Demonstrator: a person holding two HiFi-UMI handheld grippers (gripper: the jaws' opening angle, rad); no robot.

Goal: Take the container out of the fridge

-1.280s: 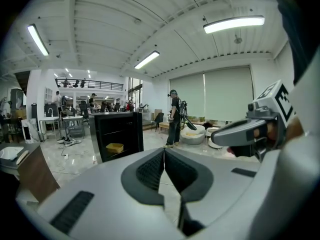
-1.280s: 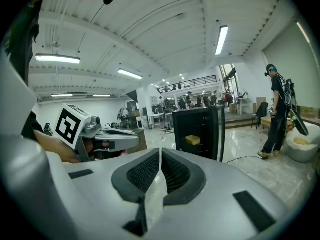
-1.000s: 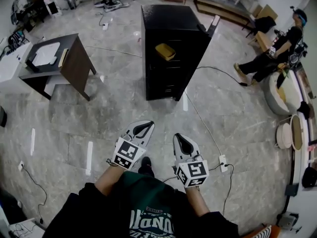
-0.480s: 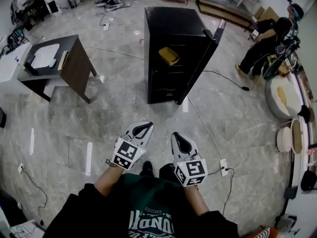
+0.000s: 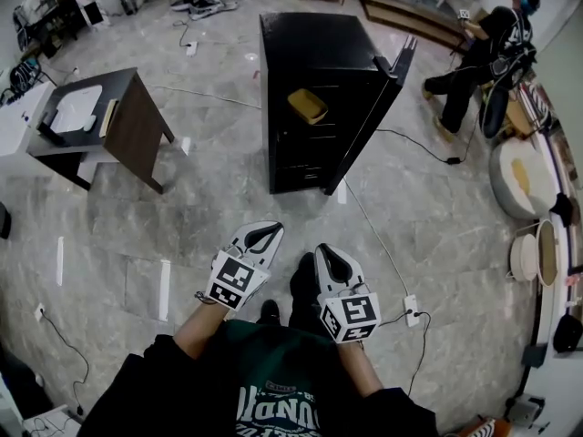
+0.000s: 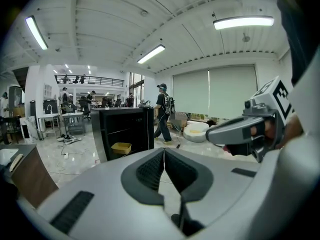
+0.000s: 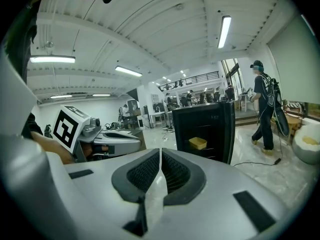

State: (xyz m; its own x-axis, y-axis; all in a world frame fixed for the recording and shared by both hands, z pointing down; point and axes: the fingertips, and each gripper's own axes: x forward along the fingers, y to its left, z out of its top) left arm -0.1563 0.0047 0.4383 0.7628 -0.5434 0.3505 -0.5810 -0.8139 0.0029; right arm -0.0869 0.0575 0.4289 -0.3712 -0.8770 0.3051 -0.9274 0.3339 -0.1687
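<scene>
There's the shallow yellow rectangular plastic container (image 5: 307,106), on an upper shelf inside the tall black fridge (image 5: 310,44), whose door (image 5: 383,89) stands open at the right. Its long axis runs slantwise across the shelf with the open top up, and its contents can't be made out from here. The left gripper (image 5: 262,235) and right gripper (image 5: 332,255) sit side by side, well apart from the fridge and pointed toward it, both clenched pad to pad on nothing.

Black fridge (image 5: 314,48), yellow container (image 5: 307,105), grey marbled floor (image 5: 437,217)
</scene>
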